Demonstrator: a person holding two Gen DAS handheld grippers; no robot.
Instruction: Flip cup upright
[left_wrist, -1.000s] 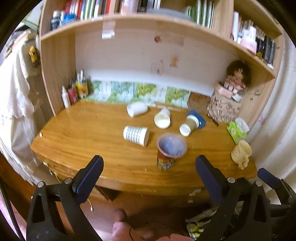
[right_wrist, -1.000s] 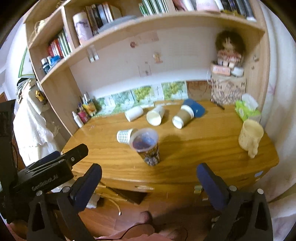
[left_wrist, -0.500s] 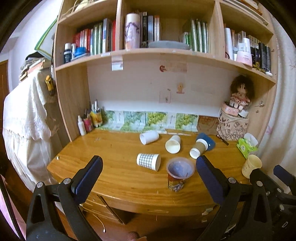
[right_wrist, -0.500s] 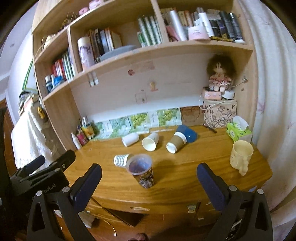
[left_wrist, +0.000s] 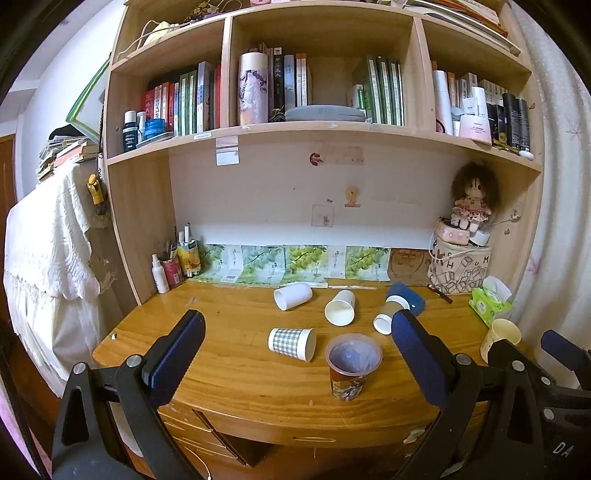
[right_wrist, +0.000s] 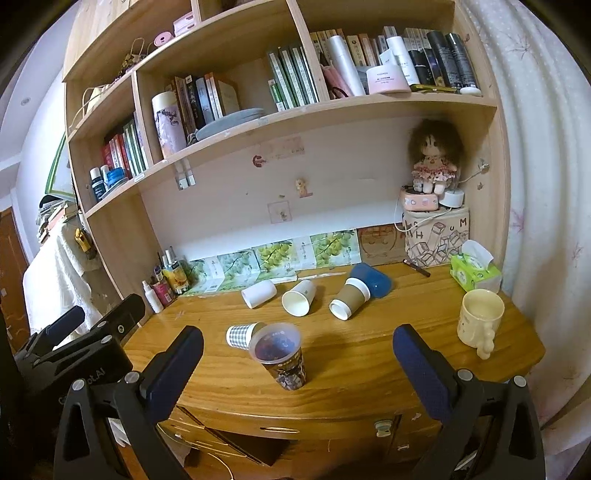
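Observation:
Several cups lie on their sides on the wooden desk (left_wrist: 229, 362): a checked paper cup (left_wrist: 291, 343) (right_wrist: 241, 335), a white cup (left_wrist: 292, 295) (right_wrist: 258, 293), a white paper cup (left_wrist: 340, 312) (right_wrist: 298, 302), a brown-sleeved cup (left_wrist: 389, 314) (right_wrist: 349, 302) and a blue cup (left_wrist: 410, 295) (right_wrist: 371, 282). A printed plastic cup (left_wrist: 351, 365) (right_wrist: 280, 354) stands upright near the front edge. A cream mug (left_wrist: 500, 338) (right_wrist: 478, 321) stands upright at the right. My left gripper (left_wrist: 295, 365) and right gripper (right_wrist: 297, 373) are open, empty, held back in front of the desk.
Bottles and pens (left_wrist: 173, 264) stand at the back left. A patterned box with a doll (left_wrist: 461, 269) and a green tissue pack (left_wrist: 489, 302) sit at the back right. Bookshelves (left_wrist: 314, 129) overhang the desk. Drawers (left_wrist: 314, 437) are below the front edge.
Both grippers have tilted up and pulled back from the desk, so the shelves now fill the upper views. The cups have not moved.

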